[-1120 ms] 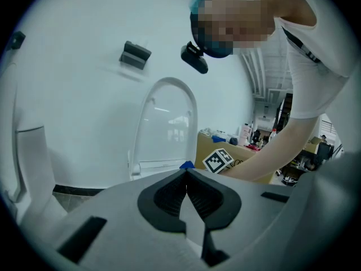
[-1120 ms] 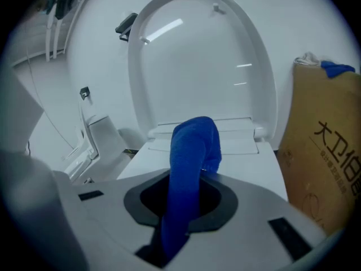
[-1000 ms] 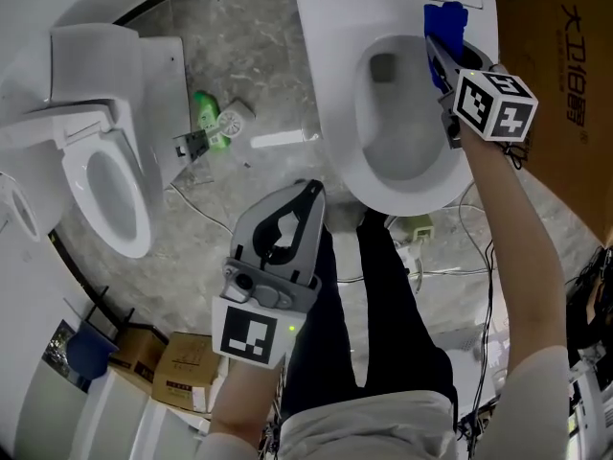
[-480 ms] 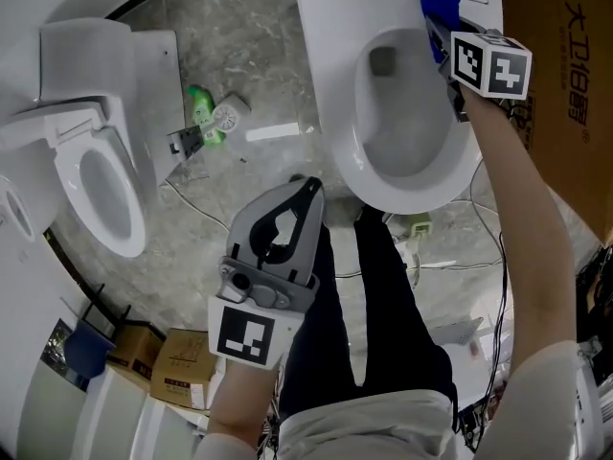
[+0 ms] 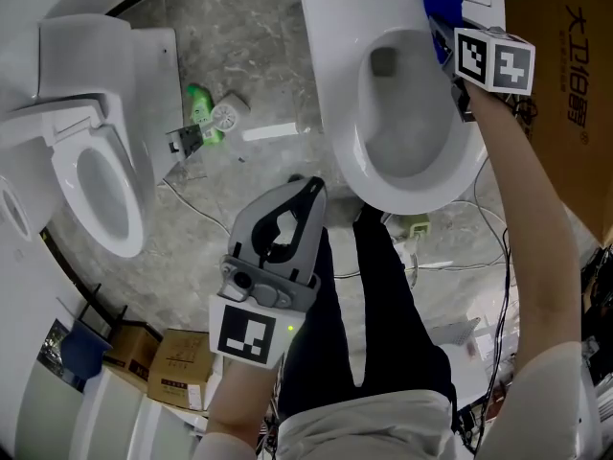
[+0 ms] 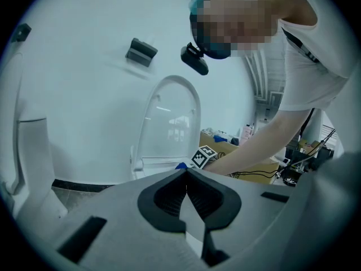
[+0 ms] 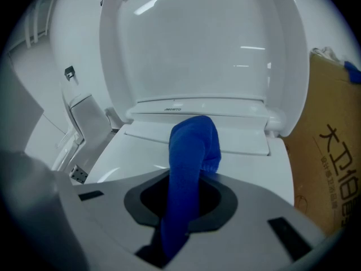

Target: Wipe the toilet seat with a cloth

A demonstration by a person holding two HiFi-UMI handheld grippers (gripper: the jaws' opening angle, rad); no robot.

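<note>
Blue cloth point(image 7: 190, 151) clamped in right tool point(image 5: 441, 34), at toilet seat's point(image 5: 347, 147) far right corner; rim curves back toward the person. Left tool point(image 5: 308, 195) jaws together, empty, well apart.

The right gripper point(image 7: 184, 179) has its jaws closed on a blue cloth point(image 7: 192, 143). The cloth sticks out over the back of the white toilet seat point(image 7: 132, 154). The lid point(image 7: 197, 49) stands up behind. A cardboard box point(image 7: 333, 151) sits on the right.
</note>
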